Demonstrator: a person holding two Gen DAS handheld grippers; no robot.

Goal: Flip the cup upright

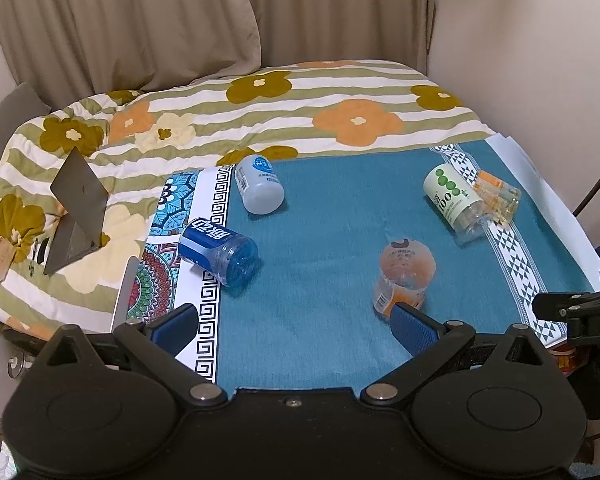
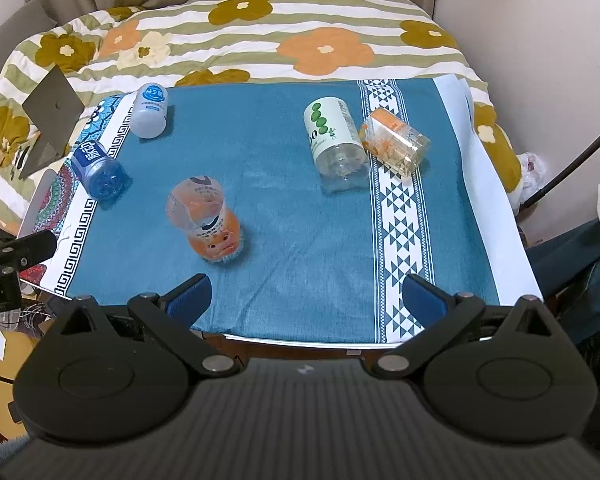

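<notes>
Several plastic cups sit on a teal cloth (image 1: 320, 300) (image 2: 284, 152). An orange cup (image 1: 404, 276) (image 2: 206, 220) stands upright near the front, just beyond my left gripper's right finger. A blue cup (image 1: 220, 252) (image 2: 98, 168), a white-blue cup (image 1: 260, 184) (image 2: 150, 110), a green-white cup (image 1: 456, 200) (image 2: 334, 140) and an orange-patterned clear cup (image 1: 496, 196) (image 2: 396, 142) lie on their sides. My left gripper (image 1: 296, 328) and right gripper (image 2: 306, 300) are both open and empty at the cloth's front edge.
A flowered quilt (image 1: 260, 112) (image 2: 260, 32) covers the bed behind the cloth. A grey folded stand (image 1: 76, 216) (image 2: 48, 116) leans at the left. Patterned mats (image 1: 172, 240) lie under the cloth's left edge. Curtains and a wall stand behind and to the right.
</notes>
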